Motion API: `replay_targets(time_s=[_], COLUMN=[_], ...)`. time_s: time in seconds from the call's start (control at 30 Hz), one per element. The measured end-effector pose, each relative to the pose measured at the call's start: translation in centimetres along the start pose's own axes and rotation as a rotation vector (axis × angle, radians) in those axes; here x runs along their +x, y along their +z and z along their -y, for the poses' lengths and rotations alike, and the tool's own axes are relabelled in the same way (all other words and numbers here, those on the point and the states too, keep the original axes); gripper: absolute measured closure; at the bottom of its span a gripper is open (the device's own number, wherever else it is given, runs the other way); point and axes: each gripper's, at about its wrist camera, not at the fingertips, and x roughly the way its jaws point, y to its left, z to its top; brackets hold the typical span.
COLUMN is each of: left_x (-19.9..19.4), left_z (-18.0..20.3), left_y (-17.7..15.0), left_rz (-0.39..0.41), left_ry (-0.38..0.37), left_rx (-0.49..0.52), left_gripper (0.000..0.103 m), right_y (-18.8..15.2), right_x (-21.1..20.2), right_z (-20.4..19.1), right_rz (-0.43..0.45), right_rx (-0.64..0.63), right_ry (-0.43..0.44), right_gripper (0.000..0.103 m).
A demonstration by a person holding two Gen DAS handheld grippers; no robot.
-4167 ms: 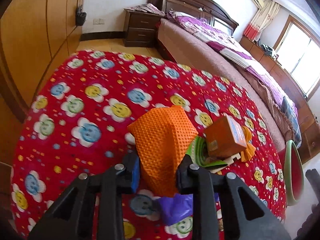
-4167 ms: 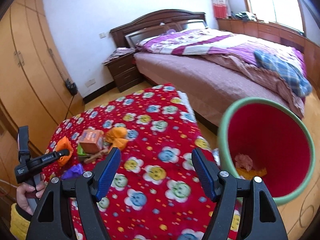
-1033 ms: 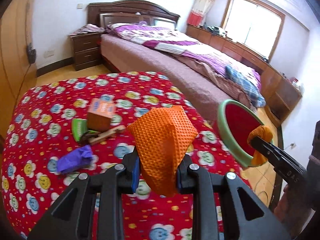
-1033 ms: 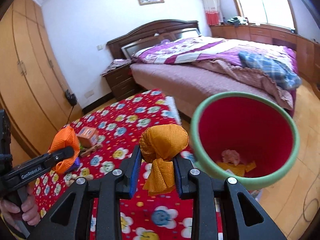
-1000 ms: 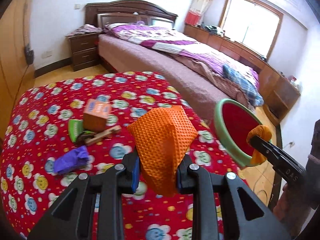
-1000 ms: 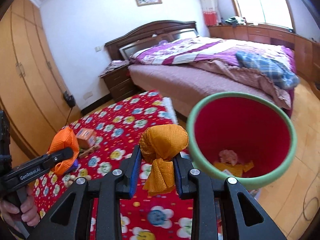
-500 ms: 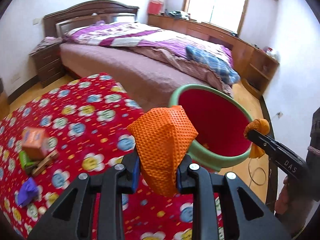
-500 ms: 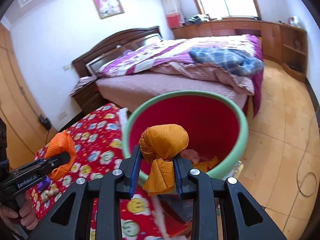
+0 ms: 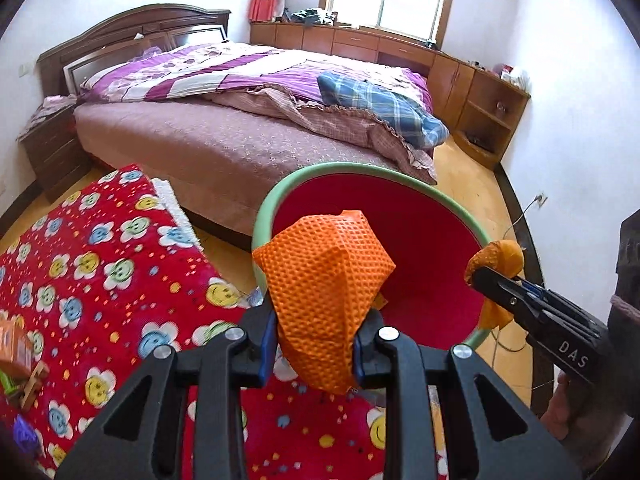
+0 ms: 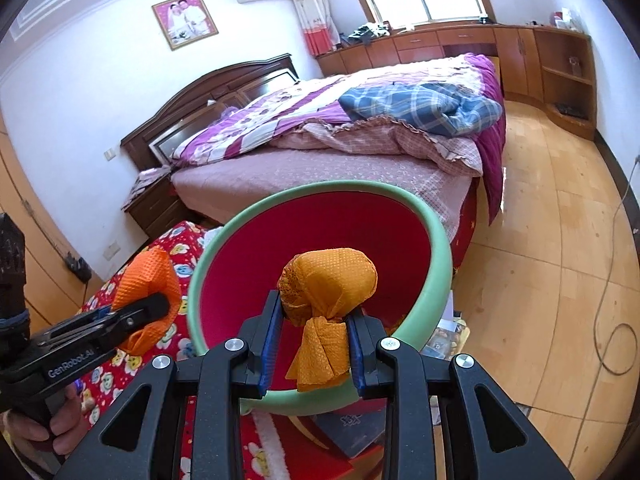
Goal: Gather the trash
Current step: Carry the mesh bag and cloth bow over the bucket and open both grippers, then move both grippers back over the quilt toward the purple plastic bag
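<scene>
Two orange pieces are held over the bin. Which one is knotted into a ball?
The yellower cloth bundle in the right claw: a round ball with a tail below. The left claw holds a brighter orange mesh piece, loosely folded, unknotted.

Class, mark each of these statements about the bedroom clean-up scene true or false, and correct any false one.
1. The left claw is shut on an orange mesh piece. True.
2. The right claw is open and holds nothing. False: it grips a knotted orange cloth.
3. The bin has a green rim and a red inside. True.
4. The bin stands on the bed. False: it is in front of the bed, by the flowered red blanket.
5. A blue plaid cloth lies on the bed. True.
</scene>
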Motion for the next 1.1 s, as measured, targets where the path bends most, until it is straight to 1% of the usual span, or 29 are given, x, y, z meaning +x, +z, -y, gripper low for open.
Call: replay_targets(time_s=[0.13, 0.27, 0.43, 0.5, 0.63, 0.67, 0.73, 0.77, 0.8, 0.87, 1.1], left_x=[0.9, 1.2, 1.1, 0.9, 0.5, 0.4, 0.1, -0.1, -0.2, -0.6, -2.5], left_z=[0.5, 0.6, 0.6, 0.5, 0.3, 0.2, -0.1, -0.3, -0.4, -0.8, -2.4], left_y=[-0.1, -0.3, -0.4, -0.5, -0.6, -0.6, -0.6, -0.7, -0.7, -0.9, -1.9], left_rz=[-0.014, -0.011, -0.004, -0.002, 0.006, 0.009, 0.013, 0.014, 0.015, 0.017, 0.027], left_ry=[-0.003, -0.01, -0.012, -0.018, -0.016, -0.015, -0.012, -0.01, -0.008, -0.004, 0.029], left_rx=[0.013, 0.019, 0.022, 0.013, 0.0, -0.005, -0.014, -0.019, -0.025, -0.039, -0.074], left_gripper=[0.062, 0.053, 0.052, 0.051, 0.05, 0.05, 0.05, 0.05, 0.05, 0.05, 0.05], right_y=[-0.2, -0.2, -0.3, -0.4, -0.4, -0.4, -0.4, -0.4, -0.4, -0.4, -0.5], right_x=[0.6, 1.2, 1.5, 1.5, 1.7, 1.7, 1.7, 1.6, 1.6, 1.4, 0.5], right_z=[0.3, 0.5, 0.4, 0.3, 0.1, 0.1, 0.0, -0.1, -0.1, -0.3, -1.4], right_rz=[-0.011, -0.019, -0.024, -0.025, -0.025, -0.024, -0.022, -0.022, -0.02, -0.014, -0.002], right_rx=[0.005, 0.008, 0.001, 0.003, 0.007, 0.008, 0.007, 0.006, 0.005, 0.006, -0.002], right_ry=[0.003, 0.007, 0.013, 0.013, 0.016, 0.019, 0.027, 0.033, 0.037, 0.043, 0.054], right_gripper=[0.073, 0.073, 0.07, 0.067, 0.067, 0.064, 0.063, 0.061, 0.056, 0.052, 0.051])
